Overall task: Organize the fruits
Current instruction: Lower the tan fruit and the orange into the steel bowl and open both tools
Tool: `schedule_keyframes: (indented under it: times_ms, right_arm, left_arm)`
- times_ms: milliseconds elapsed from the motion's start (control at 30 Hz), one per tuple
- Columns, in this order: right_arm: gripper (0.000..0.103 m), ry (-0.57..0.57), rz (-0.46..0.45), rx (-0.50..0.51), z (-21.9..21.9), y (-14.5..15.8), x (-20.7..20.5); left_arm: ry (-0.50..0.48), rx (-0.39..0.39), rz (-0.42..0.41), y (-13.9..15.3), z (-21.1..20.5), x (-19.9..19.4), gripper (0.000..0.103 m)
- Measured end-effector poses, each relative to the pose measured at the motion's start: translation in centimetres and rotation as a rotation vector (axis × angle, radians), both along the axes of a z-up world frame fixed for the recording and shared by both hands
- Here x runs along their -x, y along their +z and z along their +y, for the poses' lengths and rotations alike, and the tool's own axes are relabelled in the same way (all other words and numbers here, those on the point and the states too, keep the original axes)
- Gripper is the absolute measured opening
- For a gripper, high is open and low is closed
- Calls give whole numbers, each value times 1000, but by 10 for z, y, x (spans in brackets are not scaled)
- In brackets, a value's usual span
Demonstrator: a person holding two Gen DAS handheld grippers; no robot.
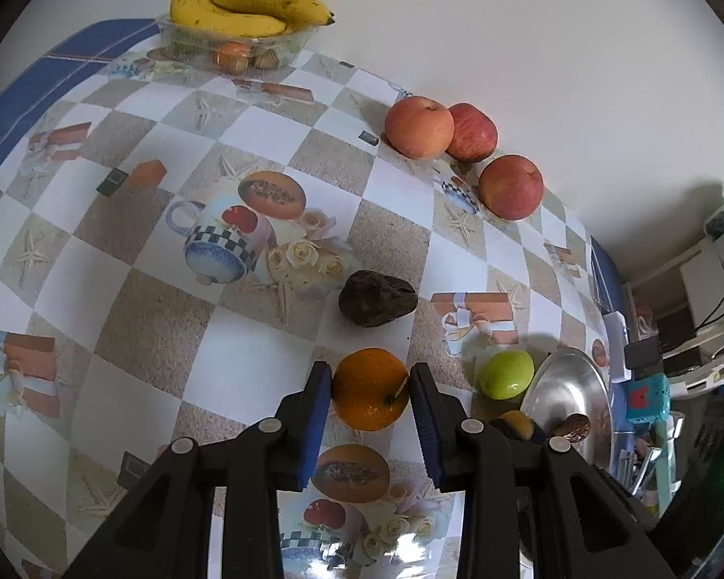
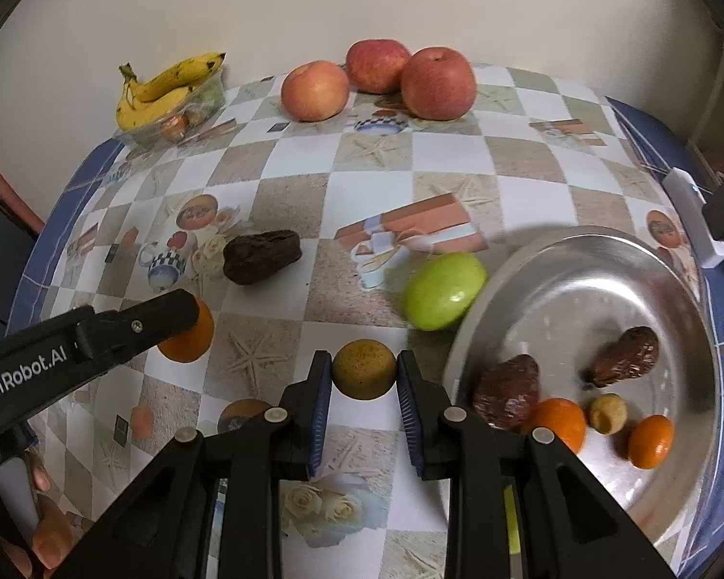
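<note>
Two handheld grippers are working over a checkered table. The left gripper is closing its jaws around an orange, pads touching both sides. The right gripper is likewise flanking a small brownish-yellow fruit, just beside a metal plate. Both fruits look firm, round and light; gripping across the middle seems safest against rolling.

In the right wrist view, the left claw's arm covers most of the orange. The metal plate is cut off at the bottom edge. The fruits inside the clear tub under the bananas are too blurred to name.
</note>
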State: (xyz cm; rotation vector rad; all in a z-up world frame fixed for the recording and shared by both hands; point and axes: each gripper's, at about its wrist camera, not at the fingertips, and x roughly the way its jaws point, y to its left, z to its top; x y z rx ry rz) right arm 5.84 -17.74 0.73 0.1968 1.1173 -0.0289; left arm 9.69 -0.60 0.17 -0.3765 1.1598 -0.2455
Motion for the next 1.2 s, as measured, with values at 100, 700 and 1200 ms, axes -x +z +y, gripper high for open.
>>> schedule_keyframes:
  times_ms: [100, 700, 1200]
  right_arm:
    - [29, -20, -10, -12, -9, 5, 3]
    - [29, -311, 45, 0, -127, -1, 38]
    - [29, -306, 80, -41, -135, -18, 40]
  left_arm:
    - [-13, -11, -5, 1, -6, 2, 36]
    - [-329, -68, -100, 16, -119, 46, 36]
    - [-478, -146, -106, -10, -166, 66, 36]
